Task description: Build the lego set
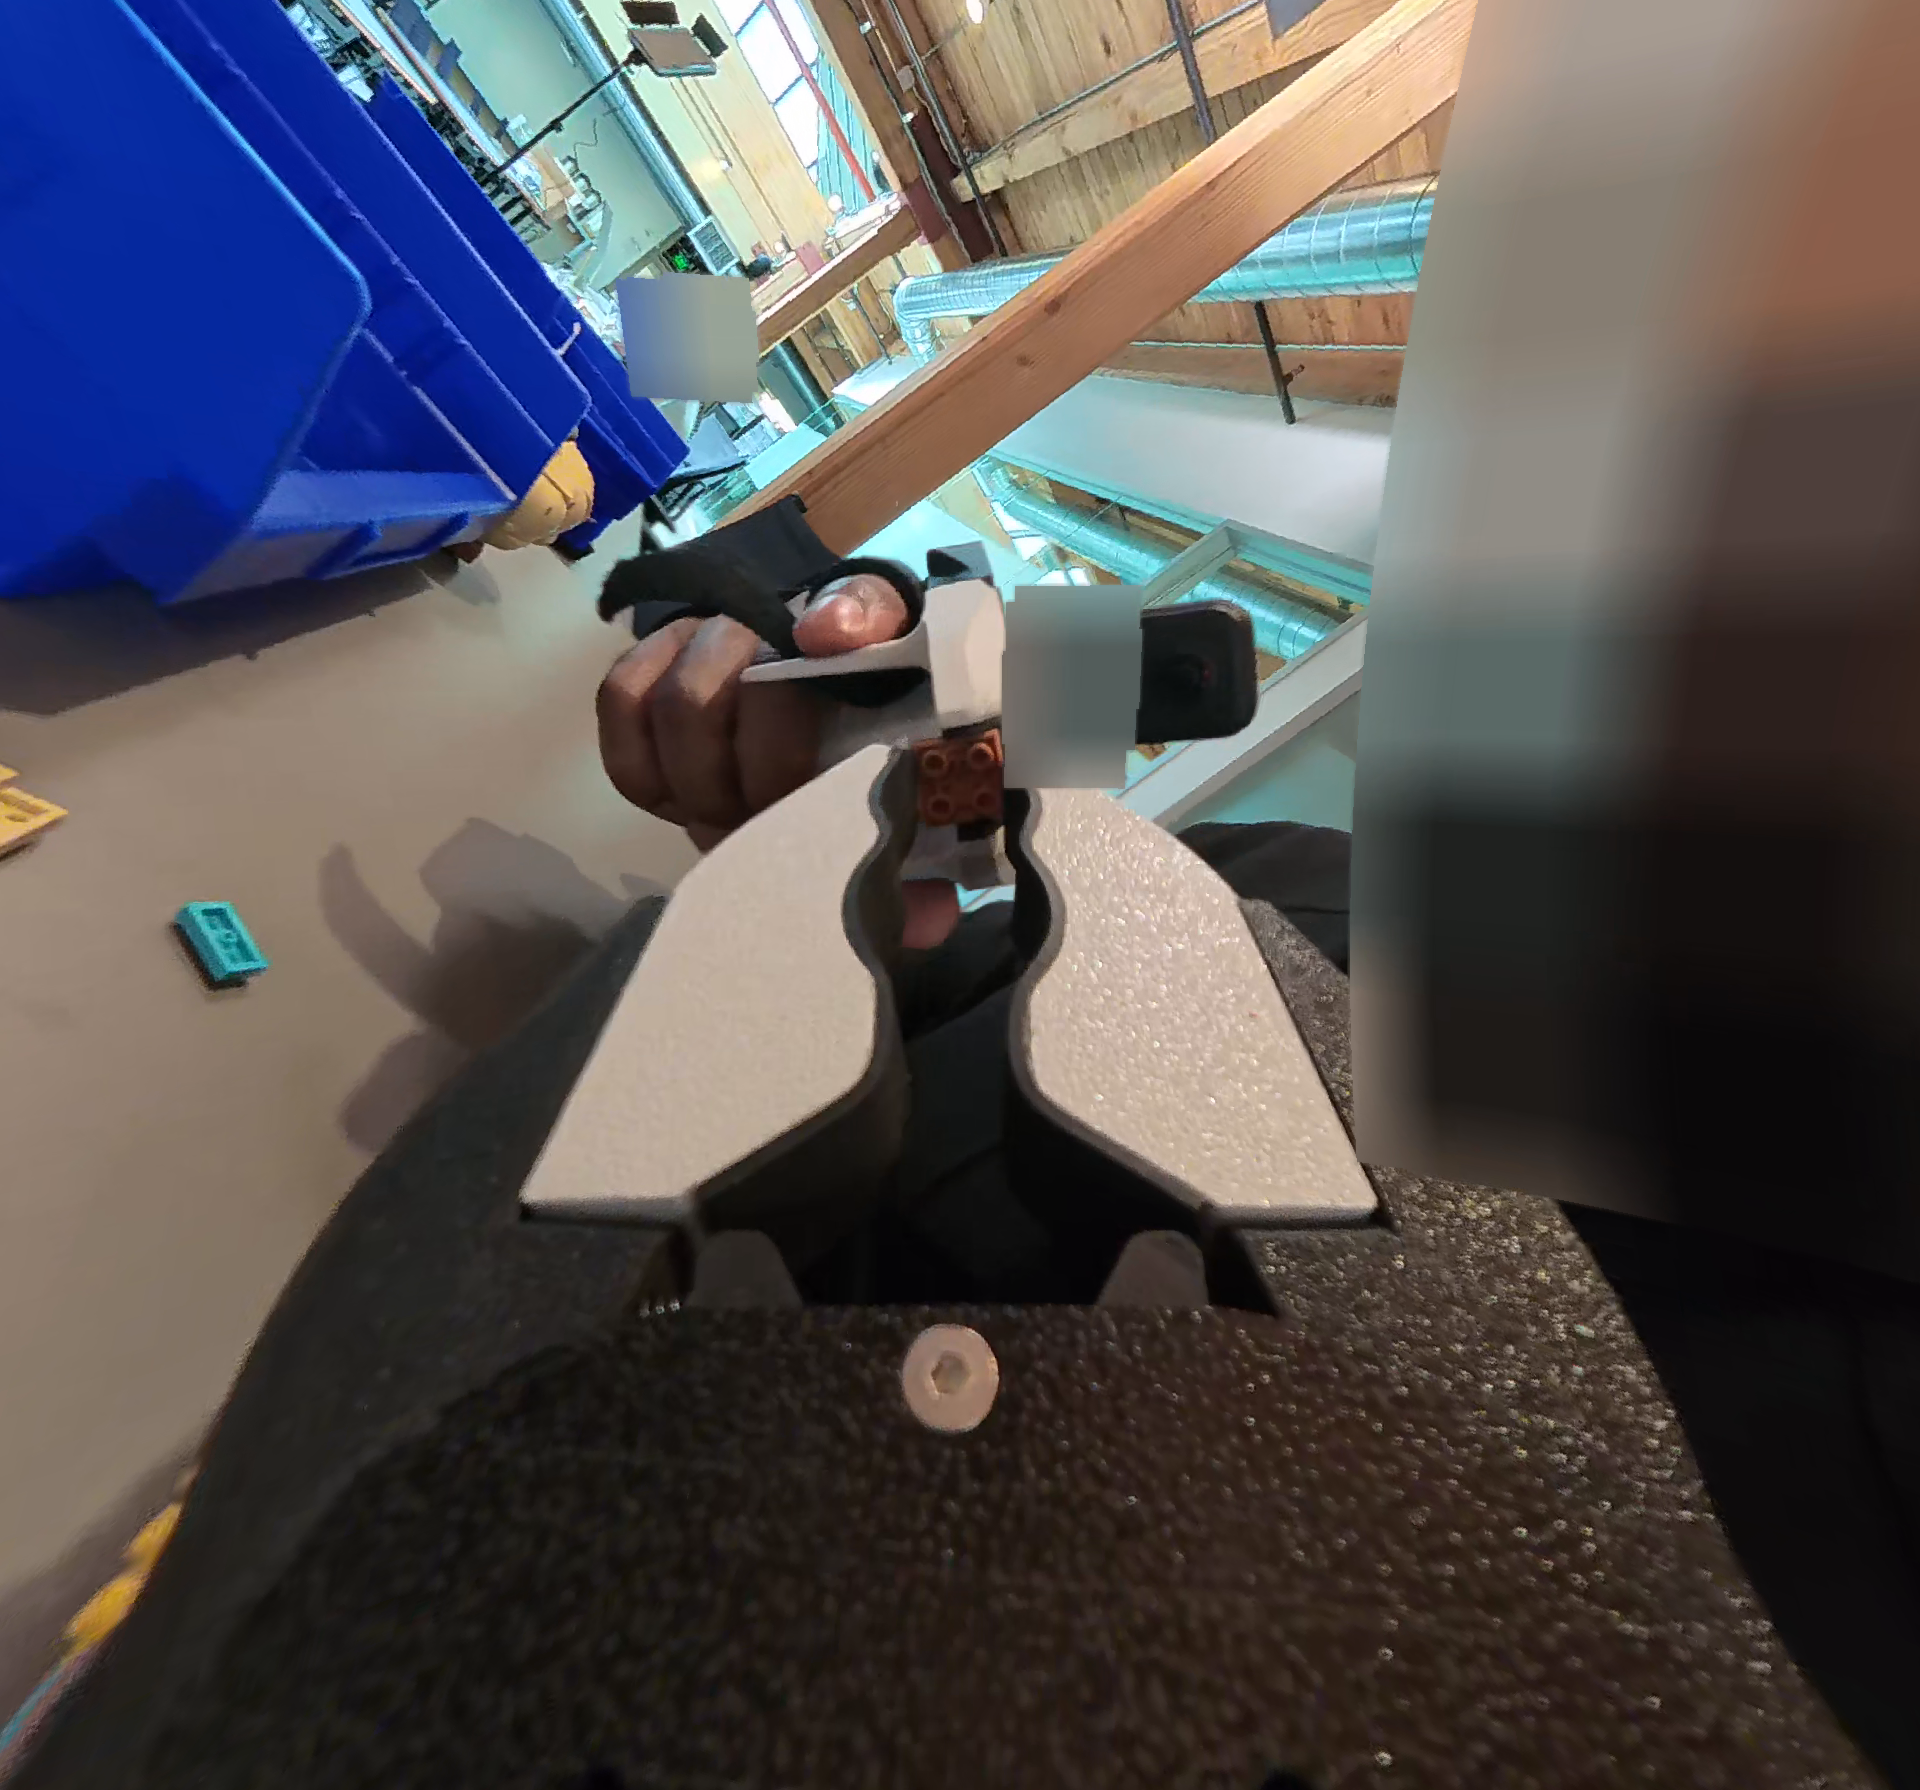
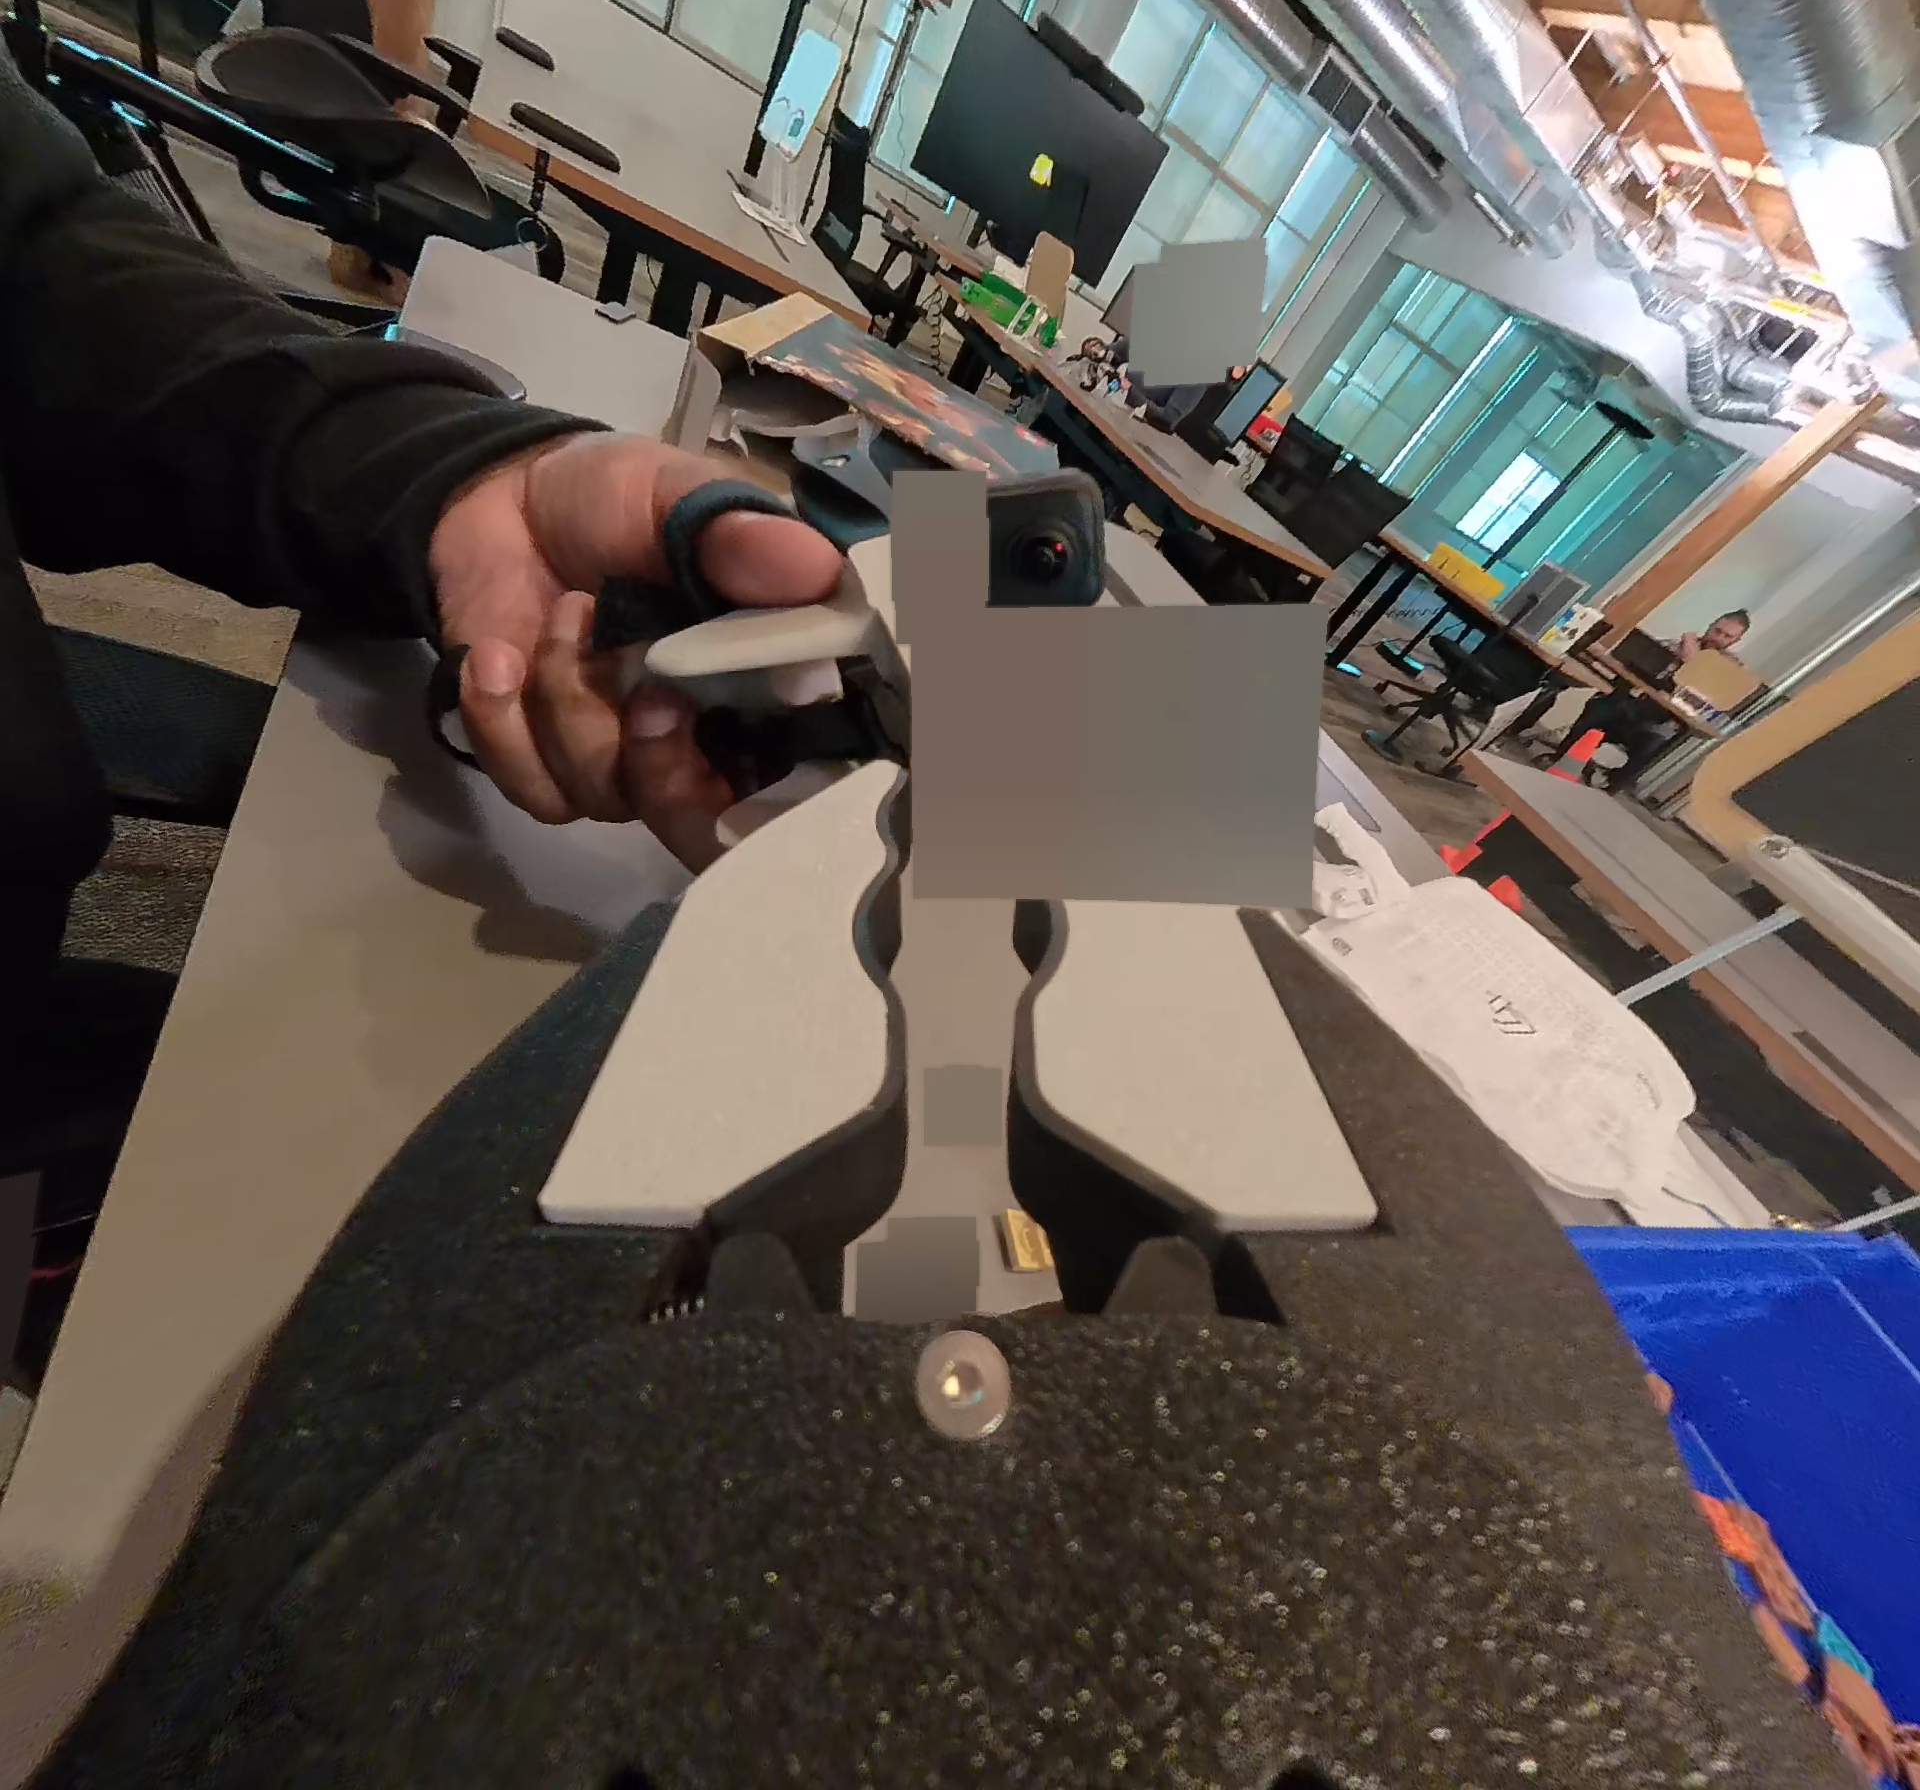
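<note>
In the left wrist view my left gripper (image 1: pixel 954 790) has its grey fingertips (image 1: pixel 831 826) closed on a small orange-brown Lego brick (image 1: pixel 961 782), studs facing the camera, held above the table. My right gripper (image 1: pixel 961 660), held in a hand (image 1: pixel 675 732), faces it from just behind; a white part sits right below the brick. In the right wrist view my right gripper's fingers (image 2: pixel 769 992) stand a narrow gap apart. Their tips and anything between them are hidden by a patch. The left gripper's hand (image 2: pixel 582 628) is close ahead.
A teal flat Lego piece (image 1: pixel 220 943) and yellow pieces (image 1: pixel 23 810) lie on the grey table (image 1: pixel 260 753). Blue bins (image 1: pixel 208 286) stand at its back left. The right wrist view shows a small yellow piece (image 2: pixel 1023 1239), a white plastic bag (image 2: pixel 1507 1013) and a blue bin (image 2: pixel 1766 1377).
</note>
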`<state>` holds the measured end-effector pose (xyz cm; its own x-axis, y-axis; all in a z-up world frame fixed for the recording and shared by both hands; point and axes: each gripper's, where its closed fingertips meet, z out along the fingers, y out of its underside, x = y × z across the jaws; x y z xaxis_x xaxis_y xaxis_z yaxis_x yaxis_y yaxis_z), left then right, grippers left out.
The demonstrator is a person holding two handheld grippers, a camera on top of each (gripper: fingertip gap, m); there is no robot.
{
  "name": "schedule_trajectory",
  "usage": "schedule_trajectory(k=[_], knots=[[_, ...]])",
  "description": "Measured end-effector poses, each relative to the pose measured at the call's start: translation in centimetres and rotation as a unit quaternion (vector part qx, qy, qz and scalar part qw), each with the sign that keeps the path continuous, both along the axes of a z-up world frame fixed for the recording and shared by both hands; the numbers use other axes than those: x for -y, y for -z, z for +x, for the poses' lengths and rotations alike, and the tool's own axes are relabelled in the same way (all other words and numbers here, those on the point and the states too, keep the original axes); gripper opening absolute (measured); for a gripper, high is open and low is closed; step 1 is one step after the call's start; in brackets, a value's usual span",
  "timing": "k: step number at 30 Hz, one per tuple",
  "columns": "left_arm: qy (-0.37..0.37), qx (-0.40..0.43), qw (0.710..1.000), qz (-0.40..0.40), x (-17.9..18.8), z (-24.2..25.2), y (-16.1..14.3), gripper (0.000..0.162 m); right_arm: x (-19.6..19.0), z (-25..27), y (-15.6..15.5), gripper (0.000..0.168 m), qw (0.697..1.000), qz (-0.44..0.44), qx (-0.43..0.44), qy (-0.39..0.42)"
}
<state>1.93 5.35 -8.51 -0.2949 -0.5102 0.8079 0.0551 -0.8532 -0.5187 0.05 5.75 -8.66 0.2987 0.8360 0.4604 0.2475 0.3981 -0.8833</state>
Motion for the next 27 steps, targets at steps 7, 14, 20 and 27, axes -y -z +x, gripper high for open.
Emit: schedule_trajectory(k=[7,14,20,27], knots=[[-0.056,-0.193,0.92,0.337,-1.3,-5.0,3.7,0.046,0.5,0.9,0.6,0.016,0.993,-0.117,0.003,-0.032],[0.081,-0.333,0.814,0.469,-0.5,-7.1,11.5,0.054,0.4,0.7,3.7,0.016,0.968,-0.232,0.088,-0.043],[0.127,-0.374,0.775,0.493,-0.7,-6.3,13.5,0.021,-0.1,0.3,5.2,0.016,0.953,-0.272,0.129,-0.03],[0.061,-0.362,0.799,0.476,-0.5,-3.6,12.1,0.02,-0.1,0.2,6.3,0.016,0.929,-0.291,0.226,-0.031]])
